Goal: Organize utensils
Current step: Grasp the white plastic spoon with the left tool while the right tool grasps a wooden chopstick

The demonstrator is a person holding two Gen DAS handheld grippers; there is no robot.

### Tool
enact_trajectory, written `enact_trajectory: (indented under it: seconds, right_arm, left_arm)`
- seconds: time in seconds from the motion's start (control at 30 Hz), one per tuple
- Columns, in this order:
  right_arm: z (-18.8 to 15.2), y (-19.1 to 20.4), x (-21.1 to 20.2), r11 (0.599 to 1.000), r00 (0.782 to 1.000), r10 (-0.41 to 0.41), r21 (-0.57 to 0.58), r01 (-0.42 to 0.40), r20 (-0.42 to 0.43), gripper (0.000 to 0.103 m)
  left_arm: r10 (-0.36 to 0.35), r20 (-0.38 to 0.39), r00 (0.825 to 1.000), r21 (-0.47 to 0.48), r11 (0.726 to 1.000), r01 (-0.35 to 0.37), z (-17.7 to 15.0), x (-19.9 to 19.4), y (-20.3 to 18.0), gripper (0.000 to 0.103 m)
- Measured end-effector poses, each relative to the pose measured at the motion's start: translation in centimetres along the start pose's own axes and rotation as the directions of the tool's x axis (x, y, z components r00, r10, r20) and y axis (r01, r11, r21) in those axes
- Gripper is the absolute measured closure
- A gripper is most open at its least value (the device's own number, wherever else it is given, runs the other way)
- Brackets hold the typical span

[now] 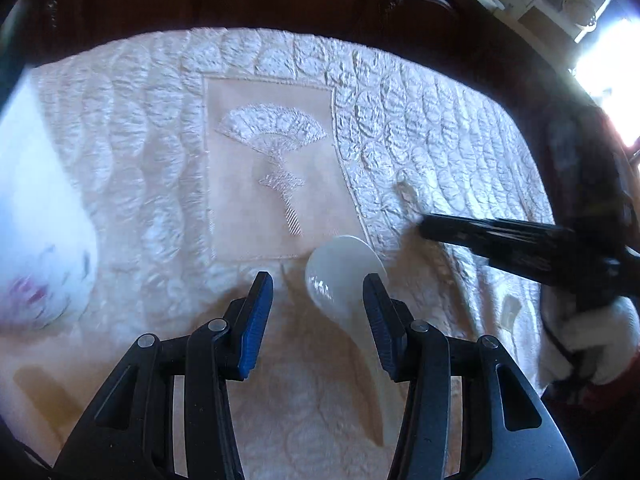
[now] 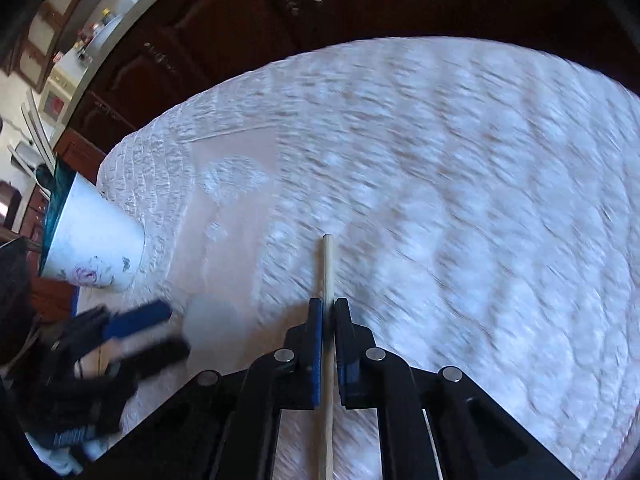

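Note:
A white ceramic spoon (image 1: pixel 340 280) lies on the quilted white cloth (image 1: pixel 400 120), its handle running toward the camera. My left gripper (image 1: pixel 318 280) hangs open just above it, the spoon's bowl between the blue pads (image 1: pixel 256 320) and close to the right one; no pad presses on it. My right gripper (image 2: pixel 328 304) is shut on a thin wooden chopstick (image 2: pixel 328 264) that sticks out ahead of the fingers, over the cloth. In the left wrist view the right gripper (image 1: pixel 426 230) reaches in from the right edge. The left gripper (image 2: pixel 178 328) shows blurred at the right wrist view's lower left.
A white cup (image 2: pixel 92 240) with a floral print and teal inside stands at the cloth's left side; it shows as a blurred white cup (image 1: pixel 40 260) in the left wrist view. An embroidered fan panel (image 1: pixel 276 140) marks the cloth's middle. Dark wooden cabinets (image 2: pixel 240 40) stand beyond the table. A gloved hand (image 1: pixel 592 340) holds the right gripper.

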State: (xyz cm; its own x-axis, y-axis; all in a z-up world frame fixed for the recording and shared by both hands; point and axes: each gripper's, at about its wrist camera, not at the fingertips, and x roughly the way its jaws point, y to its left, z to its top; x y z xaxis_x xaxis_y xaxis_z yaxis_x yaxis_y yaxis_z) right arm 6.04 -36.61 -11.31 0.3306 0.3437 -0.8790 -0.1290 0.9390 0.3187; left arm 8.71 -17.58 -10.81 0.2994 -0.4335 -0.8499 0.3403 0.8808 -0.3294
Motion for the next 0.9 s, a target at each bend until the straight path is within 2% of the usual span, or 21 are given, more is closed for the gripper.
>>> enact_trajectory:
  seconds: [0.1, 0.17, 0.23, 0.3, 0.43, 0.6, 0.77, 0.9]
  right_arm:
    - [-0.6, -1.3, -0.5, 1.000, 1.000, 0.017, 0.025, -0.017, -0.013, 0.098]
    - [-0.7, -1.8, -0.6, 0.999, 0.999, 0.032, 0.036, -0.032, -0.018, 0.098]
    - [-0.6, -2.1, -0.6, 0.999, 0.999, 0.032, 0.042, -0.031, -0.022, 0.098]
    - [-0.2, -2.3, -0.4, 0.999, 0.999, 0.030, 0.040, -0.029, -0.024, 0.098]
    - [1.2, -1.2, 0.7, 0.999, 0.999, 0.021, 0.040, -0.020, -0.028, 0.097]
    - [1.6, 0.7, 0.6, 0.999, 0.999, -0.028, -0.038, 0.027, -0.021, 0.098]
    - [1.0, 3.4, -2.5, 0.998, 0.998, 0.007, -0.067, -0.002, 0.066, 0.098]
    - [0.3, 5.6, -5.8, 0.995, 0.989, 0.041, -0.095, -0.027, 0.140, 0.098]
  left_arm:
    - [-0.011, -0.007, 1.000, 0.013, 1.000, 0.011, 0.4, 1.0, -0.2, 0.057]
    - [-0.020, -0.010, 1.000, 0.024, 1.000, 0.020, 0.7, 1.2, -0.5, 0.061]
    - [-0.023, -0.037, 0.999, 0.040, 0.999, 0.025, 0.8, 1.8, -0.9, 0.088]
    - [-0.011, -0.031, 0.999, 0.061, 0.998, 0.013, 0.7, 1.8, -1.2, 0.088]
    - [-0.021, -0.019, 1.000, 0.063, 0.998, 0.022, 0.3, 1.0, -1.5, 0.095]
    - [-0.030, 0.006, 1.000, 0.063, 0.998, 0.030, -1.0, -1.8, -1.4, 0.100]
    - [-0.033, 0.054, 0.998, 0.056, 0.998, 0.030, -3.1, -5.5, -0.9, 0.101]
    - [-0.008, 0.106, 0.994, 0.060, 0.998, 0.002, -4.3, -8.4, -0.4, 0.101]
